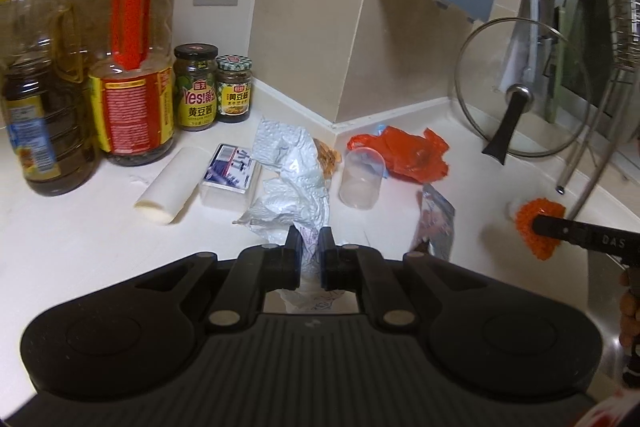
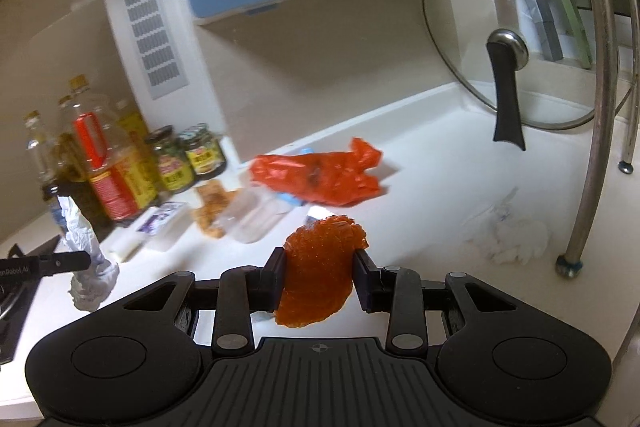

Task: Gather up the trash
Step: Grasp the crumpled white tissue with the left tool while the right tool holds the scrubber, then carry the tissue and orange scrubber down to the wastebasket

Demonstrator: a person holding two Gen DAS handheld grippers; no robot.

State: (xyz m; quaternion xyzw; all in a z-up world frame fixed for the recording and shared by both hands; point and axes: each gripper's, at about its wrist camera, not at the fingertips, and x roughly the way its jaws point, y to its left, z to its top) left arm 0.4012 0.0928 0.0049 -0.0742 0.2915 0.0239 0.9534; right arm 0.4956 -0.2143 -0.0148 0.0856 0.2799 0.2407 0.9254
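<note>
My left gripper is shut on a crumpled white paper wrapper, which stands up from its jaws; it also shows in the right wrist view. My right gripper is shut on an orange mesh net, seen from the left wrist view held above the counter's right side. More trash lies on the white counter: a red plastic bag, a clear plastic cup on its side, a foil packet, an orange snack wrapper and a crumpled tissue.
Oil bottles and sauce jars stand at the back left. A white roll and a small box lie before them. A glass pot lid leans at the back right beside metal rack legs. A stove edge is at left.
</note>
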